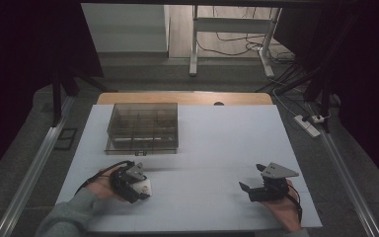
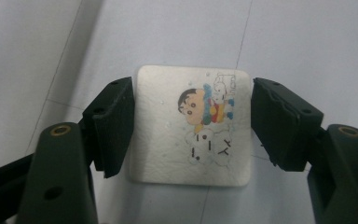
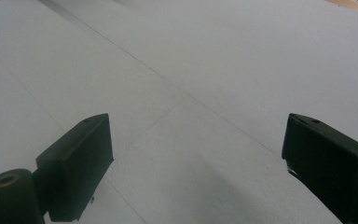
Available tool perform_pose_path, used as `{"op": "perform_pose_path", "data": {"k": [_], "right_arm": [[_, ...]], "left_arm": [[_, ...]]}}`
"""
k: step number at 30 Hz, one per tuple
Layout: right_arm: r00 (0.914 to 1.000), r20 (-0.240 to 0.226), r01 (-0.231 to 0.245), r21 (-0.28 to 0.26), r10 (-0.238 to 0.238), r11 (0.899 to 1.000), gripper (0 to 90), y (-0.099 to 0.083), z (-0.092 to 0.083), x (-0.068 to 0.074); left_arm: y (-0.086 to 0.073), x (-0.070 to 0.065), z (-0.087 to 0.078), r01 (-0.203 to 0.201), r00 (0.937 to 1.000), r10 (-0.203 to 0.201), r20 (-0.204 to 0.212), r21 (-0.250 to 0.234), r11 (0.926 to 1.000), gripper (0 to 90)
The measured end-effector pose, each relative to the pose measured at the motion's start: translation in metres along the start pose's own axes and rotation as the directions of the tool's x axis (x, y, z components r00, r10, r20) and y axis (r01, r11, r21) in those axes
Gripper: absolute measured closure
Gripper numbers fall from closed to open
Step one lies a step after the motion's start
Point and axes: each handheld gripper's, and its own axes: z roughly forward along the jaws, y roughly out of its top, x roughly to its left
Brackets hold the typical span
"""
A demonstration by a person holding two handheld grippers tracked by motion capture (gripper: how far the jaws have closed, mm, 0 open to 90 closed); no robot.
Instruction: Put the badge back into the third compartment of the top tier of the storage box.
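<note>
Card: a small white square card [image 2: 191, 126] with rounded corners and a colour cartoon of a child printed on it lies flat on the worktop, near the front-left corner; in the high view it shows as a pale patch [image 1: 143, 186] under the left gripper.
Left gripper: the left gripper [image 2: 192, 126] points down over the card with one black jaw on each side of it. The left-hand jaw overlaps the card's edge in the left gripper view; the right-hand jaw stands just off the opposite edge with a thin strip of worktop showing between. The jaws are apart and not pressing on the card.
Left hand: it comes in from the front edge in a grey-green sleeve [image 1: 66, 217] and holds the gripper [image 1: 139, 187] from behind.
Right gripper: the right gripper [image 1: 250, 183] rests near the front-right corner, well apart from the card, with its jaws wide apart and nothing between them but bare worktop [image 3: 200, 116].
Worktop: a pale grey-blue board [image 1: 217, 143] with faint seam lines crossing it.
Box: a smoky see-through box [image 1: 142, 127] with inner compartments sits toward the back-left of the worktop, beyond the left gripper; what is inside cannot be told.
</note>
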Motion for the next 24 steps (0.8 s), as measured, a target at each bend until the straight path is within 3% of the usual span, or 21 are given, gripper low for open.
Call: {"op": "perform_pose_path", "data": {"k": [15,24], "right_arm": [[1.0,0.002,-0.001,-0.002,0.001,1.0,8.2,0.0,-0.001,0.0],[1.0,0.002,-0.001,-0.004,0.001,1.0,8.2,0.0,-0.001,-0.001]], "left_arm": [[0.001,0.001,-0.009,0.039,0.999,-0.041,-0.017,-0.083,0.9958,32.9],[0.004,-0.001,-0.019,0.066,0.995,-0.077,-0.064,-0.152,0.9862,32.9]]}}
